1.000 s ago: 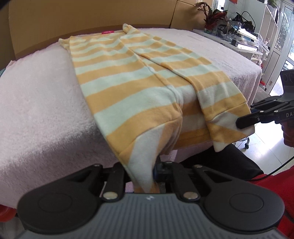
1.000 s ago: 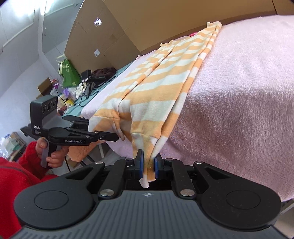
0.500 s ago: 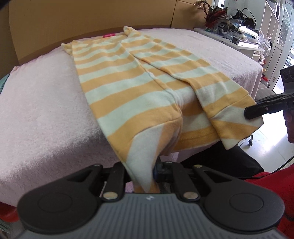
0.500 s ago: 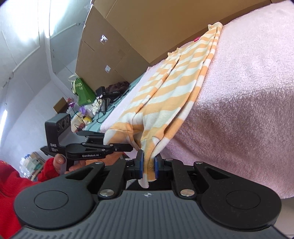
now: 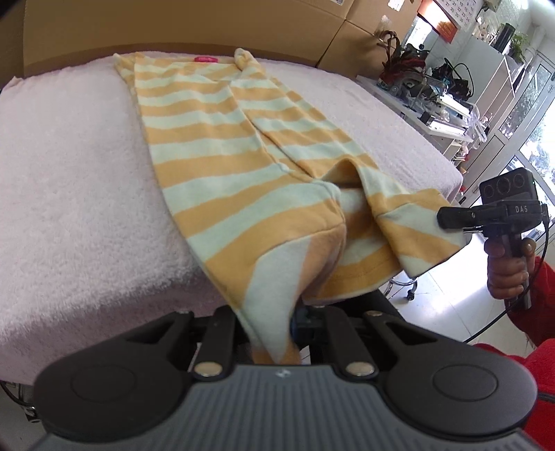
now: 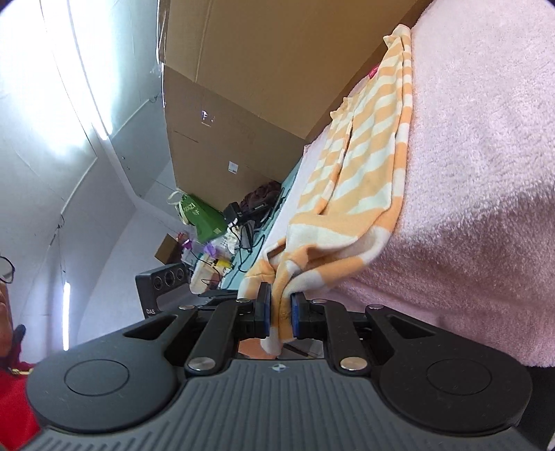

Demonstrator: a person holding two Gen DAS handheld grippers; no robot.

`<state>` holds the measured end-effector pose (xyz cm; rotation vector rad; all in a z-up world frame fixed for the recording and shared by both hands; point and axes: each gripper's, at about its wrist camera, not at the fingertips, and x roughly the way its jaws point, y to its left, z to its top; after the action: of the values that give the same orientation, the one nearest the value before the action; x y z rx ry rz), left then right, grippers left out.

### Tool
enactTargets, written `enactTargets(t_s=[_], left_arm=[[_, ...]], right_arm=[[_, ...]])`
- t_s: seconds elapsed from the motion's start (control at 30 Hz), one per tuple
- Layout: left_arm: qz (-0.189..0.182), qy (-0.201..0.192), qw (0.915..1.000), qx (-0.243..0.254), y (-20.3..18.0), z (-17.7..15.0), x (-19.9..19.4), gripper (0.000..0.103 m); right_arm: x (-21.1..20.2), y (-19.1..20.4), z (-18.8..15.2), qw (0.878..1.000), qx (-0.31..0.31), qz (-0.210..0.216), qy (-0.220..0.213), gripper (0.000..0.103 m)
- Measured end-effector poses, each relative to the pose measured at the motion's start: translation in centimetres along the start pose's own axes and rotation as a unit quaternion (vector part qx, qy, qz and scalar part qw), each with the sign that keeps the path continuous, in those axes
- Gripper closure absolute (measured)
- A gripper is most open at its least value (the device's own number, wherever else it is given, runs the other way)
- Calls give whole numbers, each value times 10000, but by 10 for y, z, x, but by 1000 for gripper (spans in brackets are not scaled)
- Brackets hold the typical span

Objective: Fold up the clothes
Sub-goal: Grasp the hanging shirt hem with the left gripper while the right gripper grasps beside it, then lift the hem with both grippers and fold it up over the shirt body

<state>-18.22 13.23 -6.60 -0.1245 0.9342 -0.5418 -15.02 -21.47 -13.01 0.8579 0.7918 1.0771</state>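
Observation:
An orange-and-pale-green striped garment (image 5: 236, 156) lies lengthwise on a table covered with a pink fleece blanket (image 5: 69, 180), its near end lifted off the table edge. My left gripper (image 5: 274, 326) is shut on the near left corner of the striped garment. My right gripper (image 6: 279, 312) is shut on the other near corner of the garment (image 6: 364, 166); from the left wrist view it (image 5: 454, 218) shows at the right, held by a hand in a red sleeve. A pink label (image 5: 206, 59) marks the far end.
Large cardboard boxes (image 5: 173, 24) stand behind the table. A cluttered white shelf with a plant (image 5: 433, 97) is at the back right. A green bag (image 6: 201, 217) and cables sit on a side table. The floor lies below the near table edge.
Both grippers have risen and moved level, lifting the garment's near corners higher off the table edge. The right gripper has rolled, so its view now tilts strongly.

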Motion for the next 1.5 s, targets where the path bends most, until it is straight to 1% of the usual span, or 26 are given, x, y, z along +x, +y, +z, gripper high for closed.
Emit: enactTargets(t_s=[0.07, 0.2, 0.3, 0.37, 0.43, 0.5, 0.53, 0.6, 0.7, 0.73, 0.8, 0.83, 0.87, 0.9, 0.93, 1.0, 1.07, 1.1, 1.13, 1.2, 1.23, 1.3, 1.33, 1.37, 1.4, 1.5], left_arm=[[-101, 167, 9998, -25, 3, 4, 1, 96], [-230, 510, 9984, -18, 5, 5, 5, 96], [-269, 755, 9968, -29, 4, 3, 13, 96], [-382, 888, 9952, -117, 5, 6, 15, 96], [-541, 965, 9936, -215, 6, 14, 12, 96], [-761, 980, 9914, -409, 10, 25, 4, 96], [-905, 916, 9903, -526, 13, 33, -2, 96], [-1017, 758, 9897, -665, 18, 47, -10, 96], [-1171, 541, 9871, -953, 31, 68, -15, 94], [-1150, 460, 9868, -1047, 36, 74, -15, 92], [-1116, 309, 9861, -1187, 49, 87, -13, 79], [-1146, 245, 9847, -1292, 57, 95, -10, 67], [-1192, 215, 9828, -1396, 65, 102, -7, 57], [-1217, 199, 9813, -1480, 73, 108, -3, 53], [-1207, 196, 9798, -1581, 82, 115, 0, 47], [-1197, 76, 9791, -1644, 95, 127, 4, 46], [-978, -89, 9804, -1709, 108, 139, 8, 44], [-857, -167, 9826, -1639, 113, 145, 10, 41], [-620, -224, 9844, -1629, 119, 150, 12, 38], [-231, -248, 9889, -1447, 122, 152, 13, 38], [-39, -263, 9905, -1351, 124, 152, 14, 38], [232, -420, 9945, -934, 116, 142, 7, 38], [350, -476, 9957, -709, 108, 136, 5, 31], [480, -530, 9965, -434, 101, 127, 4, 22], [586, -549, 9965, -239, 96, 119, 5, 18], [498, -516, 9974, -58, 88, 104, 13, 17]], right_arm=[[2, 0, 7, 9999, 135, 92, 22, 90], [5, 5, 12, 9991, 58, -143, 403, 90], [6, 3, 12, 9961, 69, -492, 732, 90], [7, 3, 12, 9946, 79, -584, 853, 90], [6, 6, 20, 9962, 148, -378, 768, 90], [4, 7, 30, 9978, 279, -147, 580, 90], [3, 6, 36, 9983, 368, 5, 455, 90], [2, 2, 47, 9977, 626, 199, 179, 90], [4, -16, 61, 9912, 1214, 482, -228, 89], [6, -25, 65, 9880, 1421, 504, -324, 88], [8, -41, 73, 9802, 1834, 545, -512, 87], [9, -50, 76, 9757, 2042, 544, -579, 84], [10, -56, 78, 9721, 2185, 567, -630, 81], [12, -62, 80, 9686, 2317, 585, -683, 68], [12, -65, 82, 9676, 2343, 564, -754, 59], [15, -67, 87, 9685, 2271, 611, -821, 59], [19, -64, 95, 9728, 2068, 579, -866, 59], [20, -63, 99, 9749, 1967, 556, -888, 59], [18, -61, 103, 9771, 1869, 466, -901, 59], [13, -56, 110, 9813, 1660, 282, -932, 59], [5, -49, 111, 9846, 1420, 142, -1009, 59], [-17, -25, 107, 9890, 611, -560, -1228, 59], [-19, -13, 104, 9872, 196, -960, -1259, 58], [-22, -2, 102, 9821, -219, -1356, -1286, 58], [-24, 9, 99, 9743, -619, -1735, -1293, 58], [0, 20, 92, 9579, -1230, -2445, -870, 63]])
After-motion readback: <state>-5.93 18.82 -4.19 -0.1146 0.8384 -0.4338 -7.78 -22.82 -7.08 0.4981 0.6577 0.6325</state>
